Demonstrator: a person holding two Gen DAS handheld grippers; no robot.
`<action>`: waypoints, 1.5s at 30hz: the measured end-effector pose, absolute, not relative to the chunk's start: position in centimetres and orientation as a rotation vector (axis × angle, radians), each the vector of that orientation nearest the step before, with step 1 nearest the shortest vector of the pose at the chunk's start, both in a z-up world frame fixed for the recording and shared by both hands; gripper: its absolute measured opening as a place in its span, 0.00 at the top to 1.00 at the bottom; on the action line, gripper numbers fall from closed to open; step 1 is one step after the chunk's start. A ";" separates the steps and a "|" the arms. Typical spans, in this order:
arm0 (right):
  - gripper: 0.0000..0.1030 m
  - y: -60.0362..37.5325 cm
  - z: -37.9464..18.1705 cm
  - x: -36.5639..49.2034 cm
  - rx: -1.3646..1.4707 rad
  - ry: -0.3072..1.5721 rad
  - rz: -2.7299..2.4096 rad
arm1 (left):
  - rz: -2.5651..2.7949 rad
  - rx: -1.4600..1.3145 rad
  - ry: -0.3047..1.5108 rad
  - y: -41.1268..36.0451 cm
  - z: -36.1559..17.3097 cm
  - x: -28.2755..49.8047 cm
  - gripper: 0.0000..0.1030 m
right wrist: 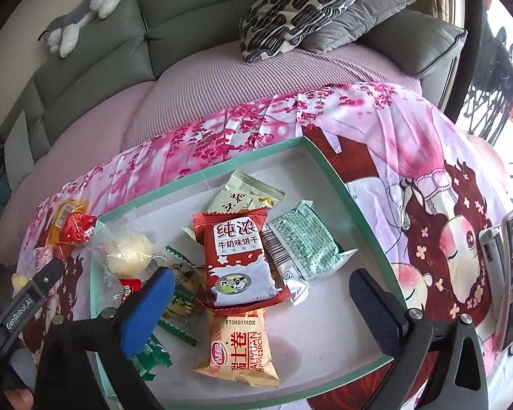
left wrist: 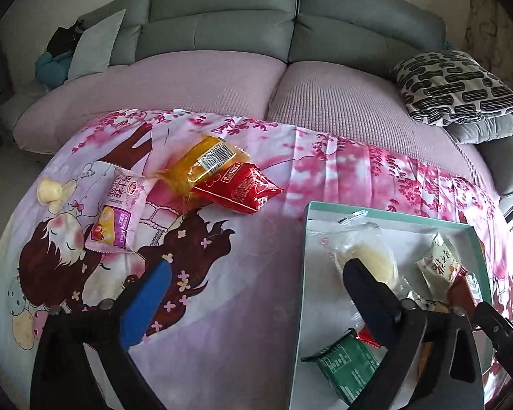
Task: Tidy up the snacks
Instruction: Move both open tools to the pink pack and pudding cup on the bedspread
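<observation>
**Inside the green tray: snacks part-sorted, both hand-held grippers empty**

Inside the green tray (right wrist: 201, 175) lie about seven packets: red milk-biscuit pack (right wrist: 237, 266), beige roll pack (right wrist: 237, 348), pale green pack (right wrist: 301, 242), cream pack (right wrist: 246, 193), clear-wrapped bun (right wrist: 130, 249), plus green-edged wrappers under the blue finger, count uncertain there. Outside the tray, on the printed cloth (left wrist: 242, 273), four items remain: orange packet (left wrist: 205, 164) overlapping a red packet (left wrist: 242, 188), pink packet (left wrist: 119, 212), small yellowish piece (left wrist: 51, 191).

Left hand-held gripper (left wrist: 256, 300): jaws wide apart, nothing between the pads. It straddles the tray's left wall. Remaining snacks lie ahead and to its left; pink packet nearest, long axis running roughly away from the gripper.

Right hand-held gripper (right wrist: 260, 304): jaws wide apart, empty, over the tray.

Judgement: left hand is better placed for the pink packet.
</observation>
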State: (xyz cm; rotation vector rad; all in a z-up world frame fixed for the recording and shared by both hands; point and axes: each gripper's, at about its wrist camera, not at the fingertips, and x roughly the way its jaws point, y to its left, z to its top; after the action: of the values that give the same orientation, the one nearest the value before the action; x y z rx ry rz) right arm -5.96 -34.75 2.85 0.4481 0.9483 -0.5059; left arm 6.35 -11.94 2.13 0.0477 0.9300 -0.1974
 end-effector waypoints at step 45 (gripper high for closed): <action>0.00 -18.6 3.9 2.6 0.173 0.884 -0.202 | 0.093 -0.092 0.918 7.1 2.9 10.7 0.01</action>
State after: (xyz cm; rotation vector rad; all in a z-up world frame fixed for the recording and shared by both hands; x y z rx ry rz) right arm 2.55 -18.62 3.86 0.1726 0.8836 -0.2016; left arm 10.67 7.13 2.95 -0.0917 0.9176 0.0930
